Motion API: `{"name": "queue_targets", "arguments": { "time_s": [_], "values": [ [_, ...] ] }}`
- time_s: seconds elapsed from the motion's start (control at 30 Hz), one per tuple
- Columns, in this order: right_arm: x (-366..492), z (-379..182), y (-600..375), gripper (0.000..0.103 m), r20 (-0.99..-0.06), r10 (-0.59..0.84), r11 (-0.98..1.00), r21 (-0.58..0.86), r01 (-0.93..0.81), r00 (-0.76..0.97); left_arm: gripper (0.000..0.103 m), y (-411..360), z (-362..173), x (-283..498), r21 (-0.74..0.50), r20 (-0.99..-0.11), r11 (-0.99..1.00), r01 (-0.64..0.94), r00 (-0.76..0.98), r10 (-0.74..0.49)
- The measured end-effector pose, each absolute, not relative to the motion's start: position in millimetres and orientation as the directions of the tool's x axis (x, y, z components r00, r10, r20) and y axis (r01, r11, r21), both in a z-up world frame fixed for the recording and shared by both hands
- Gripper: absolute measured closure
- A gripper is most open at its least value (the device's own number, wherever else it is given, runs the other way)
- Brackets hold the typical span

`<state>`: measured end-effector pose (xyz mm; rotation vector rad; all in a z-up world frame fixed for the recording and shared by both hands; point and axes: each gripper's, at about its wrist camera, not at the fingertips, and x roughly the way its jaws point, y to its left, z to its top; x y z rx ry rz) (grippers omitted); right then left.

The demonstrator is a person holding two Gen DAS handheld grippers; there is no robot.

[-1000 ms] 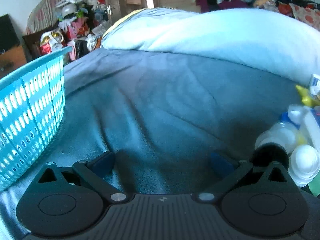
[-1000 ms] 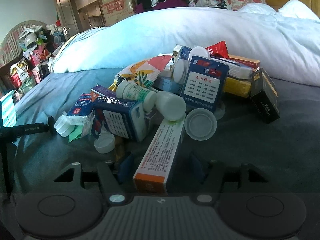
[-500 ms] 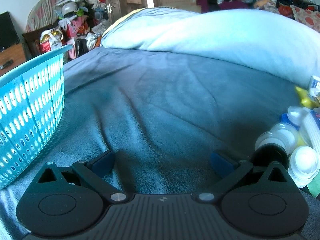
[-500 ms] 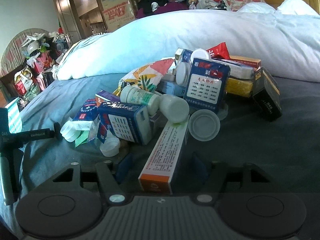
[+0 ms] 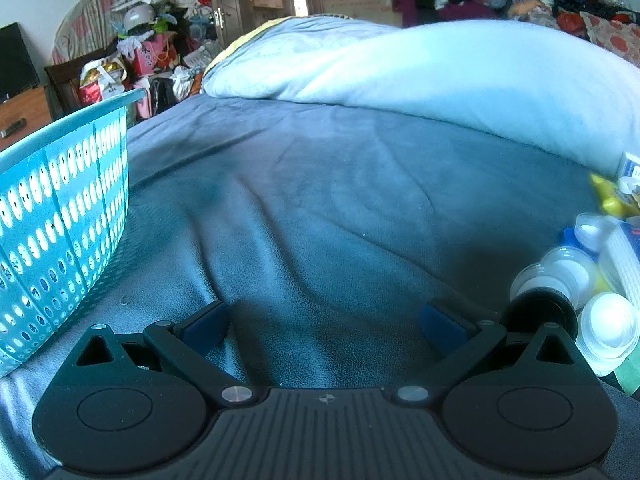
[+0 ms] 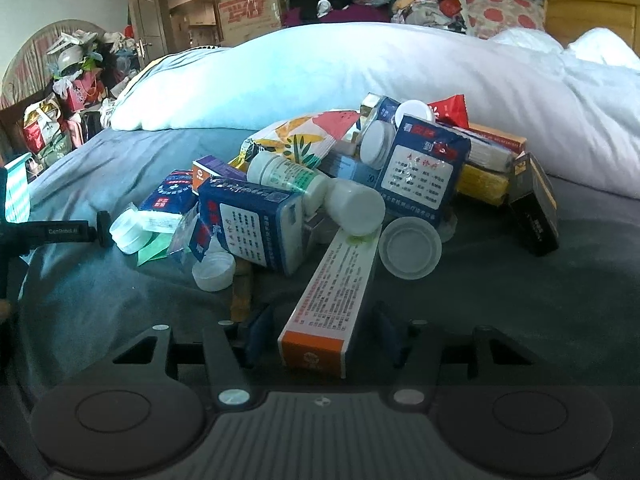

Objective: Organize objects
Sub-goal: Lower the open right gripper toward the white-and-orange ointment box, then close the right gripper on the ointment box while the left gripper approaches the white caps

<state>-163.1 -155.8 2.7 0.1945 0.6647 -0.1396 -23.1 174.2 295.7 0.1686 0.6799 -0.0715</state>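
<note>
Right now the long box (image 6: 334,292) lies on the bed, its orange end between the right gripper's (image 6: 320,332) spread fingers, long axis pointing away; the left gripper (image 5: 324,322) gapes empty beside the basket (image 5: 60,216).

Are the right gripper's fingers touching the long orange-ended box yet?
Apart. The right wrist view shows dark gaps between the long box and both fingers.

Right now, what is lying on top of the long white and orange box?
A white bottle rests on the far end of the long box. The near end sits between the right tongs. Underneath is hidden.
</note>
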Motion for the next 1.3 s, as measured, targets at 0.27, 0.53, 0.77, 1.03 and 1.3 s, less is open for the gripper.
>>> {"name": "queue_targets", "arguments": {
  "time_s": [0.27,0.53,0.77,1.03,1.3],
  "values": [
    [-158.1,7.6,-167.5,0.037,-0.596,-0.102,0.956,0.164,0.245,0.796,0.001,164.6,299.6,-27.7,0.169,-0.642,0.976,0.135,0.767,0.005],
    [-145.2,-3.6,-178.5,0.068,-0.609,-0.071,0.953,0.192,0.234,0.79,0.024,158.2,347.3,-88.3,0.103,-0.533,0.873,0.477,0.767,-0.357],
    [-144.6,-6.8,-180.5,0.068,-0.604,-0.066,0.95,0.204,0.235,0.794,0.046,125.1,329.7,-89.3,-0.026,-0.567,0.815,0.579,0.662,-0.489],
    [-144.1,-8.4,-179.1,0.068,-0.601,-0.071,0.949,0.204,0.239,0.796,0.048,106.6,311.2,-83.6,-0.031,-0.588,0.787,0.617,0.625,-0.514],
    [-143.8,-8.6,-176.6,0.068,-0.596,-0.073,0.947,0.211,0.243,0.8,0.069,109.6,314.9,-90.0,-0.036,-0.557,0.796,0.604,0.65,-0.518]
  ]
}}
